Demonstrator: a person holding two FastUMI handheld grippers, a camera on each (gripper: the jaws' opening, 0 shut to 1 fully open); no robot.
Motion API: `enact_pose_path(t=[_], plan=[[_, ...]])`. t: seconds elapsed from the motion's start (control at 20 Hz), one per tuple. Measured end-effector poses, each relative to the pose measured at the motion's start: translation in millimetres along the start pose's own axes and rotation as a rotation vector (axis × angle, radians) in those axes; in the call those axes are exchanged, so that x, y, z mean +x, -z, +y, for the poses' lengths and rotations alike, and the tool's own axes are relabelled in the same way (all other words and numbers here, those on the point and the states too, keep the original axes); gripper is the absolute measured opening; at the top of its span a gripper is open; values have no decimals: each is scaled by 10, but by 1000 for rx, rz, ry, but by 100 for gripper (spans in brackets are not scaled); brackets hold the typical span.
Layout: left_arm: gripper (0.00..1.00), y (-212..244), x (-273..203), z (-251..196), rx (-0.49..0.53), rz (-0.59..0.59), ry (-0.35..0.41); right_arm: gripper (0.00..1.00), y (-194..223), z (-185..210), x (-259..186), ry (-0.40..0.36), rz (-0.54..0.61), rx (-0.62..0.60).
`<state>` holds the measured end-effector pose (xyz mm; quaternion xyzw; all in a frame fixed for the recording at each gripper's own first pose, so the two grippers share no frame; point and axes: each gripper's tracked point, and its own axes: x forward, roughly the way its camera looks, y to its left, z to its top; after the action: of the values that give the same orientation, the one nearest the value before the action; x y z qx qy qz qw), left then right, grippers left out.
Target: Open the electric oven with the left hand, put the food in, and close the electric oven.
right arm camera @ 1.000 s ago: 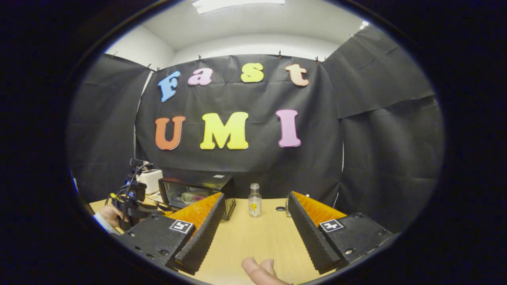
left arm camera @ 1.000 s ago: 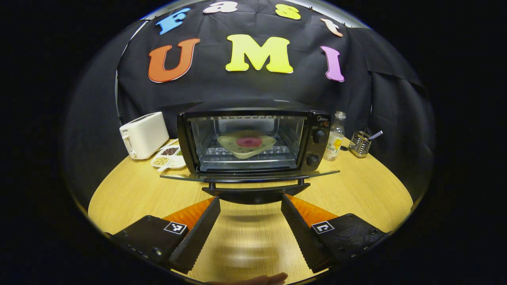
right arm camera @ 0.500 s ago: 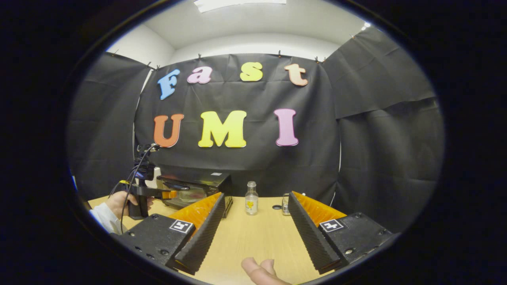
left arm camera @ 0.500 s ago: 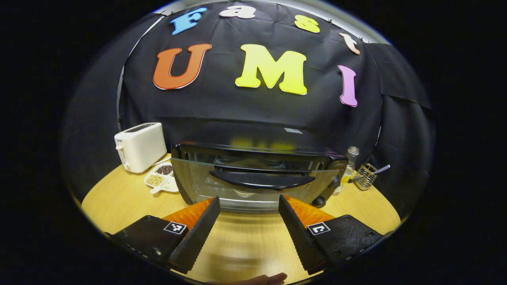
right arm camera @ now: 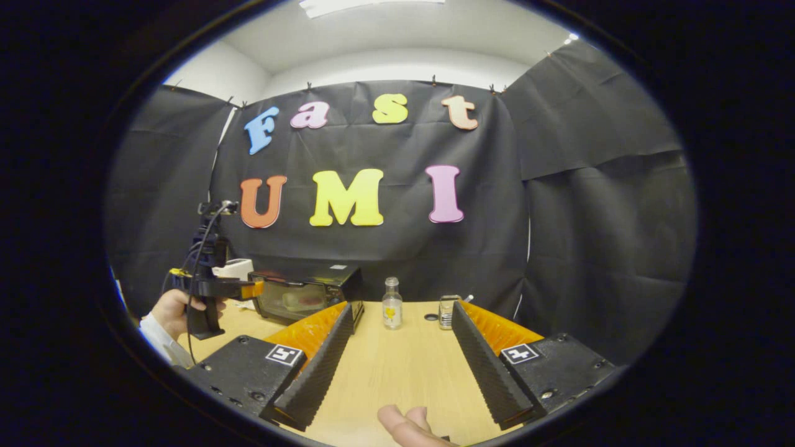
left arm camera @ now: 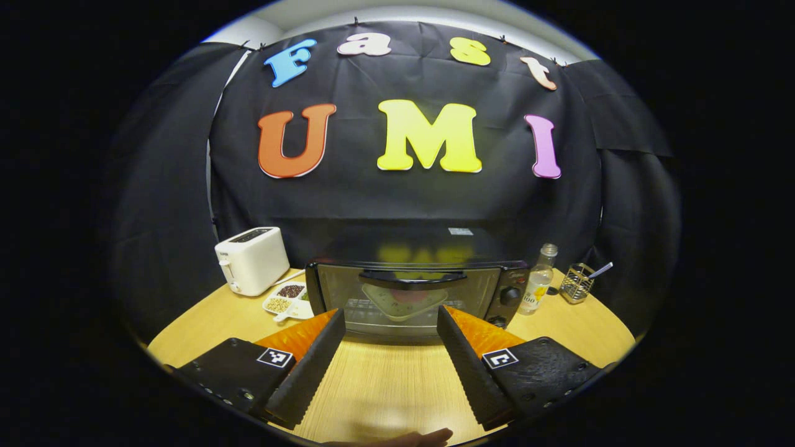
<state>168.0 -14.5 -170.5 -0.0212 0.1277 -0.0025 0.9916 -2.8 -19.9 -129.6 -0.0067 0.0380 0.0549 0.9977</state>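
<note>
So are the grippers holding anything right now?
No. The left gripper and right gripper are both open with nothing between their fingers; the oven door is shut.

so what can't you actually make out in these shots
- Food, left gripper view: a pale plate with a red patch behind the oven door glass; reflections blur what it is.
- Door latch: the door looks shut, but full closure can't be confirmed.
- Tray by the toaster, left gripper view: contents too small to identify.
- Holder contents: too small.
- Left gripper, right gripper view: far off, finger gap unclear there.
</note>
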Motion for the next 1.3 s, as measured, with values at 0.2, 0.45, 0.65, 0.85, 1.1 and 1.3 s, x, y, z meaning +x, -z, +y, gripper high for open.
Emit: enact_pose_path(t=[0.2,0.45,0.65,0.85,1.1,1.3], plan=[[94,-362,-792,-42,10,-110,-15,96,-159,-55,-206,28,-29,55],[94,-500,-1789,-122,22,-186,-15,96,-342,-115,-406,45,-44,103],[94,-594,-2312,-35,46,-257,-55,96,-428,-135,-485,69,-33,136],[94,-571,-2496,-203,12,-260,17,96,-337,-35,-449,57,35,191],[95,-594,-2560,-129,13,-266,-22,96,-287,-51,-413,71,98,186],[95,-613,-2615,-98,18,-281,-26,100,-548,-54,-512,76,26,148]])
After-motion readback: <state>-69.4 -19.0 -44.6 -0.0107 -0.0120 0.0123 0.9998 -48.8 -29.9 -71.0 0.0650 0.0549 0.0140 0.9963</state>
